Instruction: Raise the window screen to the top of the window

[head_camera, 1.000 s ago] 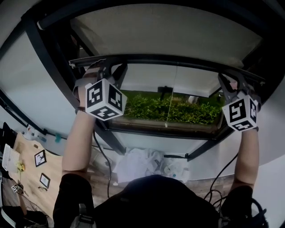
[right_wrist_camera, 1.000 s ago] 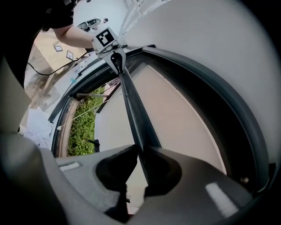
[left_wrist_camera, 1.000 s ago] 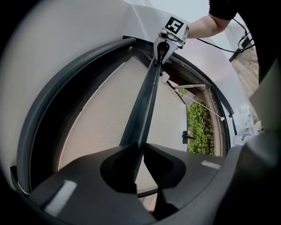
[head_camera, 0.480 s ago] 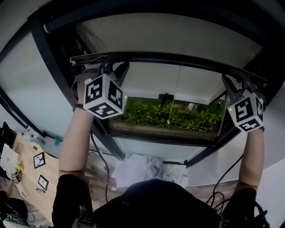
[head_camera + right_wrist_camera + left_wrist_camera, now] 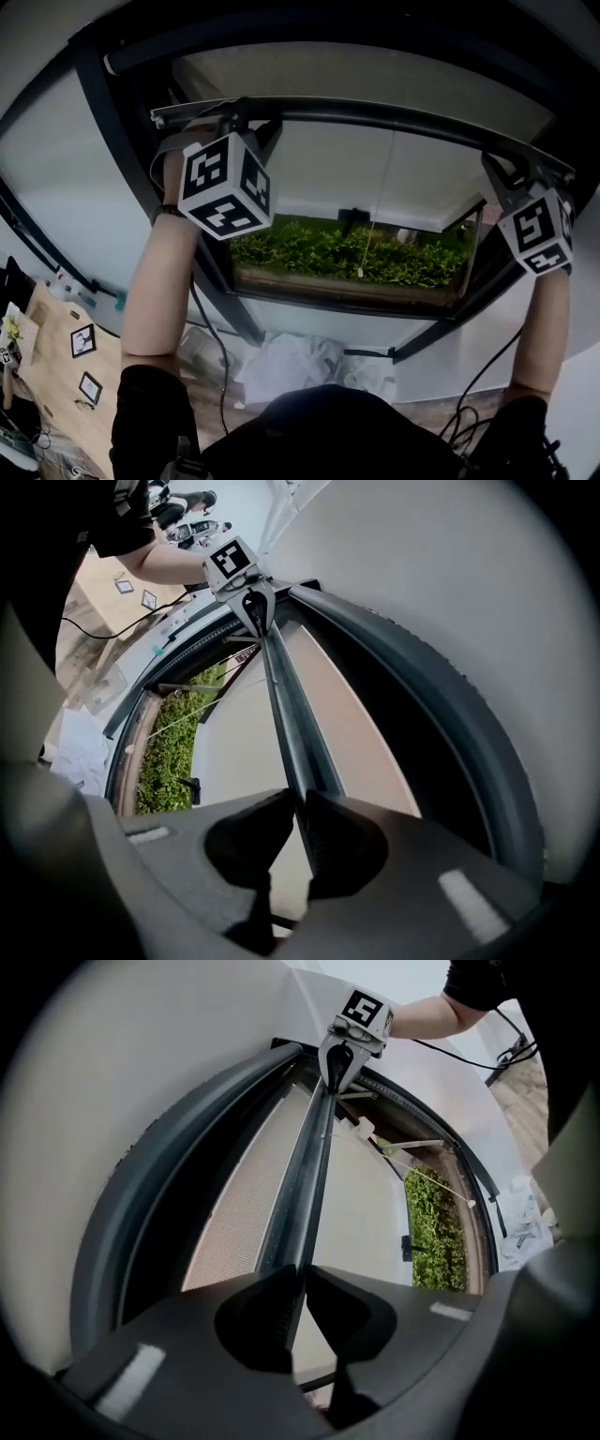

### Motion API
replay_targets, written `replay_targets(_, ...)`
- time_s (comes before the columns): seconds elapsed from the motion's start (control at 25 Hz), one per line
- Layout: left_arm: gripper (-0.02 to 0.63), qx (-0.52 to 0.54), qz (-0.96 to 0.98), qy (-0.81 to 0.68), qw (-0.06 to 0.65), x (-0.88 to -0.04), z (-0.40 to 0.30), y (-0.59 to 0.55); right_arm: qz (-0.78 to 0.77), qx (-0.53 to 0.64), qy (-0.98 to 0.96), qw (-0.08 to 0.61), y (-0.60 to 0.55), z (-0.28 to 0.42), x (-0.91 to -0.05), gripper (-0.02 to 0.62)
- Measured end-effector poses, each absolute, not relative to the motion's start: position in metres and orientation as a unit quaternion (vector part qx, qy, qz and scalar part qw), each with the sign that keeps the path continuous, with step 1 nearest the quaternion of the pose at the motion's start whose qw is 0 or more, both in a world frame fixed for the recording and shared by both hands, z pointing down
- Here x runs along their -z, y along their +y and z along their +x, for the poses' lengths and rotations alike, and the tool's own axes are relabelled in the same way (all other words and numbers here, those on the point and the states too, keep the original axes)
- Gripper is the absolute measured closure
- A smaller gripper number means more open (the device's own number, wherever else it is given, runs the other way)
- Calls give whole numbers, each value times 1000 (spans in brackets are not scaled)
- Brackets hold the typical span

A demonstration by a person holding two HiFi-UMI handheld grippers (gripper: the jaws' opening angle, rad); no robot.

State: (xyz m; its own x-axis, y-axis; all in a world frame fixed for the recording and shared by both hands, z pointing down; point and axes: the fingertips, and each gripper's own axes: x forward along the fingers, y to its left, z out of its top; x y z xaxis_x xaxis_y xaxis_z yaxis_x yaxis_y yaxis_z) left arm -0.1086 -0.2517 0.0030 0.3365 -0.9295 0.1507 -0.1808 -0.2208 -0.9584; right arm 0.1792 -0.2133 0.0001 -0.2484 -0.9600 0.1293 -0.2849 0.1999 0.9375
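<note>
The window screen's dark bottom bar (image 5: 375, 114) runs across the window, with beige mesh (image 5: 375, 70) above it. My left gripper (image 5: 234, 124) is shut on the bar's left end, its marker cube just below. My right gripper (image 5: 508, 176) is shut on the right end. In the left gripper view the jaws (image 5: 302, 1277) pinch the bar (image 5: 314, 1166), and the right gripper (image 5: 339, 1054) shows at the far end. In the right gripper view the jaws (image 5: 300, 803) clamp the bar (image 5: 281, 705), with the left gripper (image 5: 251, 600) at its far end.
The dark window frame (image 5: 98, 112) surrounds the opening. A green hedge (image 5: 347, 251) shows through the lower part, and a thin pull cord (image 5: 380, 206) hangs from the bar. Below lie crumpled white sheeting (image 5: 291, 356), cables (image 5: 211, 347) and a wooden table (image 5: 56, 356) with marker cards.
Both grippers have gone upward with the bar held between them. The strip of mesh above the bar has shrunk and the open area under it has grown.
</note>
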Motion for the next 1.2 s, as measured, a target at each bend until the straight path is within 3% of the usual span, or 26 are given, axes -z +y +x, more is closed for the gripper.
replay_targets(0.6, 569, 432, -664, 393, 467, 49, -108, -250, 464, 430, -680, 370, -211, 177, 53, 552)
replay_targets(1.2, 570, 397, -629, 435, 508, 88, -109, -246, 498, 470, -643, 343, -208, 177, 92, 551)
